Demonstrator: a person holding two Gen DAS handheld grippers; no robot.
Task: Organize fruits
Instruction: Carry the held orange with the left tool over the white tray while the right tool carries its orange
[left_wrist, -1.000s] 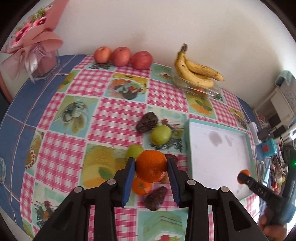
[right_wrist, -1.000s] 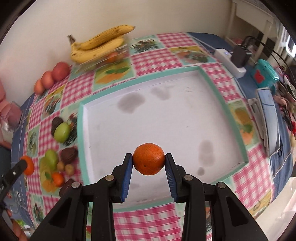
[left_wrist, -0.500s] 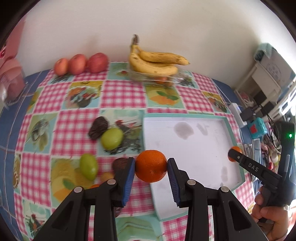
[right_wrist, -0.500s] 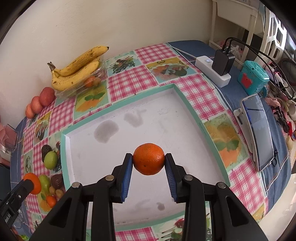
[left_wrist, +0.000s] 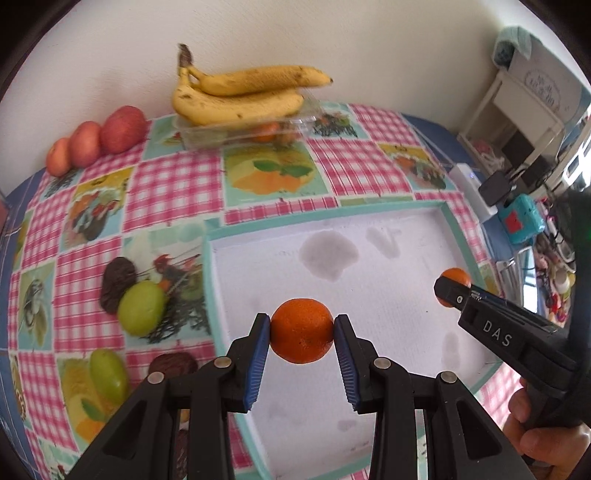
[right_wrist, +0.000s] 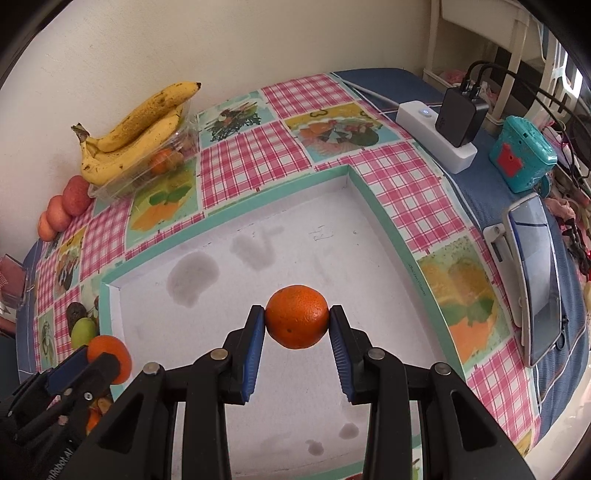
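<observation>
Both grippers, left gripper (left_wrist: 302, 338) and right gripper (right_wrist: 296, 317), have jaws clamped on 1 orange each, hanging mid-frame above the white tray (right_wrist: 384, 218); I judge placing underway, next needing lowering and opening.

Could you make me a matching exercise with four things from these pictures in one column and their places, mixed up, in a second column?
Things:
1. bananas
2. red apples
3. white tray
4. left gripper

Places:
A. in a row by the wall, at the far left of the table
B. shut on an orange, above the tray
C. lying on top of a clear plastic box
D. on the checked tablecloth, nothing resting in it

Pairs: 1-C, 2-A, 3-D, 4-B
</observation>
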